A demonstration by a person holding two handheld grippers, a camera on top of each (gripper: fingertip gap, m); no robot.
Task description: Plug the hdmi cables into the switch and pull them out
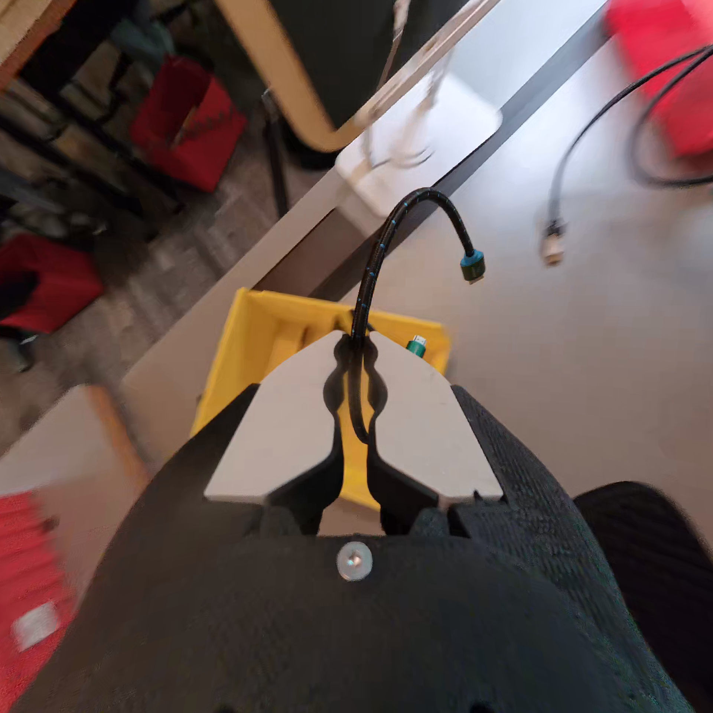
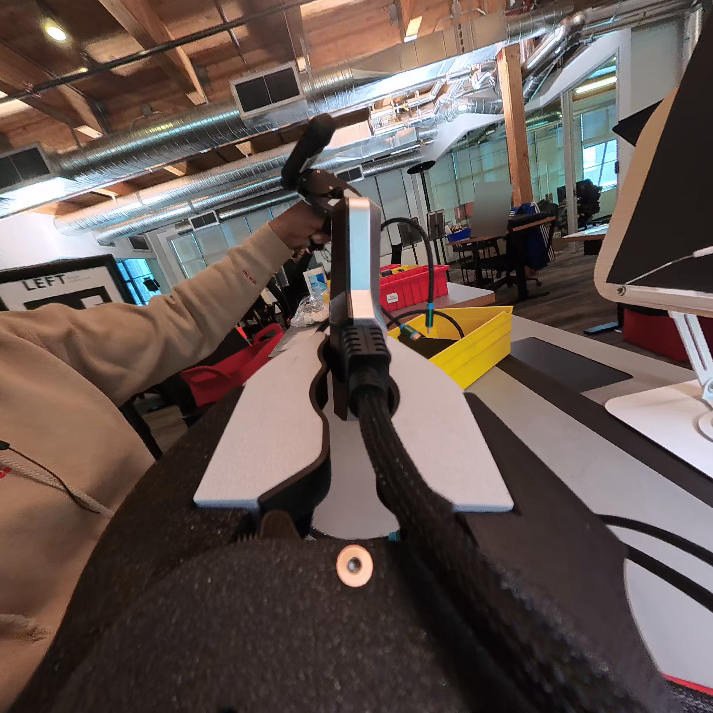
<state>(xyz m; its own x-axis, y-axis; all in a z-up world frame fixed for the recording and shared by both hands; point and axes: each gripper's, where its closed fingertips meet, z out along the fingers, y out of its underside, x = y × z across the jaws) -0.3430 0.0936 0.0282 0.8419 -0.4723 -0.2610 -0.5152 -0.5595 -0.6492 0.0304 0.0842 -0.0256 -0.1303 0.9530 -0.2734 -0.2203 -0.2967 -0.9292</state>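
Cable in my left jaws, switch in my right.
Left wrist view: my left gripper (image 1: 357,339) is clamped on the braided HDMI cable (image 1: 372,270), which arches up and right, its teal plug (image 1: 472,266) hanging tip-down above the grey table (image 1: 578,386), past the yellow bin (image 1: 270,328). Right wrist view: my right gripper (image 2: 357,347) is clenched around the switch (image 2: 357,250), upright and long axis straight ahead, a black plug (image 2: 364,343) already seated at its near end; the free plug hangs beyond, to its right.

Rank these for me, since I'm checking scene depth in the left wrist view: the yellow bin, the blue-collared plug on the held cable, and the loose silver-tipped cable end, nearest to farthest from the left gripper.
1. yellow bin, directly under the left gripper fingertips.
2. blue-collared plug, hanging ahead, right.
3. silver-tipped cable end, farther right on the table.
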